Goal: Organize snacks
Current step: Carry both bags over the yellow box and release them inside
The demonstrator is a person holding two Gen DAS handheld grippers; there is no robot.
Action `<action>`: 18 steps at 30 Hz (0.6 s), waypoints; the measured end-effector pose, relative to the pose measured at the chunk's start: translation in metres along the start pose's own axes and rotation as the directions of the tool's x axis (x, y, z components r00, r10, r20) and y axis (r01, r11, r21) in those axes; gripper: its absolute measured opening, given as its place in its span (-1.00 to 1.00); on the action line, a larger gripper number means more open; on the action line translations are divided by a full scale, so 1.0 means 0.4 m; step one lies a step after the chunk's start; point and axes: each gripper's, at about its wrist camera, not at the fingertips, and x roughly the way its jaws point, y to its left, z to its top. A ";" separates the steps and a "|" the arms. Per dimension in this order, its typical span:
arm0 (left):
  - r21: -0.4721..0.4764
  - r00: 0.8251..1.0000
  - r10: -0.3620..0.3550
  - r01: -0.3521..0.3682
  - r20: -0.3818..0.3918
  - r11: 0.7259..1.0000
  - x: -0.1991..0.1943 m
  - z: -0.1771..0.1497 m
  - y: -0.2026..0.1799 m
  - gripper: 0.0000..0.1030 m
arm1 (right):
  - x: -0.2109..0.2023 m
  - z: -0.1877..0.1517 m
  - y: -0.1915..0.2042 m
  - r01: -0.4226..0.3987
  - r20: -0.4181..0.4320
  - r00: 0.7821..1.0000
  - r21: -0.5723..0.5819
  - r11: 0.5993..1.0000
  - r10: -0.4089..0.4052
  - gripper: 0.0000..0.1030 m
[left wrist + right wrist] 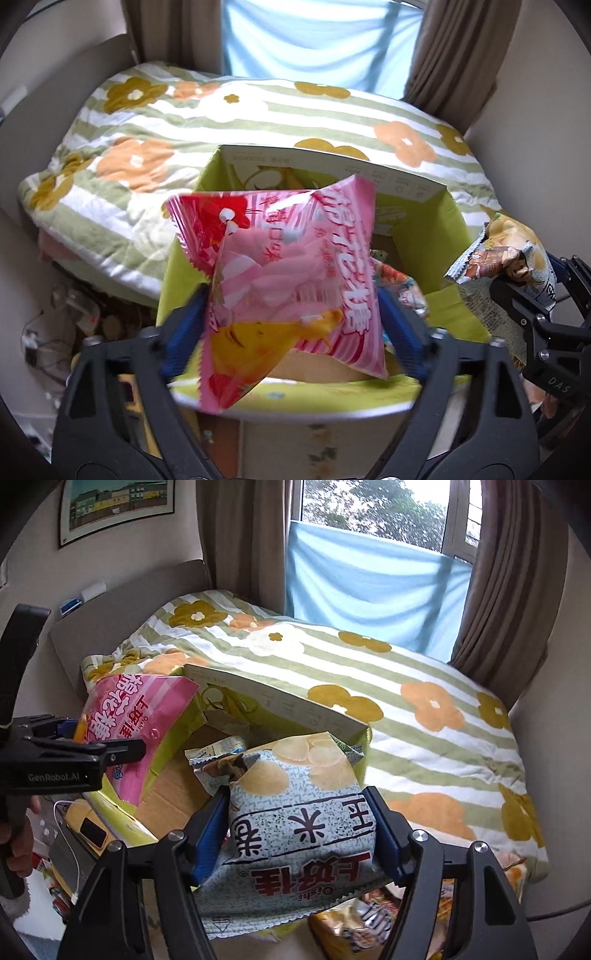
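My left gripper (291,299) is shut on a pink marshmallow bag (284,280) and holds it over the open green cardboard box (454,221). The same bag (147,716) and left gripper (110,746) show at the left of the right wrist view. My right gripper (299,830) is shut on a grey-green corn snack bag (295,812), held over the box's near right corner (354,731). That bag (506,258) and right gripper (517,291) show at the right edge of the left wrist view. Another snack pack (399,280) lies inside the box.
The box stands against a bed with a green striped flowered quilt (406,686). Brown curtains (509,590) and a blue cloth (369,587) hang at the window behind. More snack packs (365,923) lie below the right gripper. Clutter and cables (62,325) lie on the floor at left.
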 end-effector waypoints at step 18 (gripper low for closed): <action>-0.095 1.000 0.022 -0.023 -0.007 0.995 -0.010 -0.025 0.111 0.96 | 0.117 0.018 0.107 -0.165 -0.072 0.984 0.008 0.986 0.166 0.39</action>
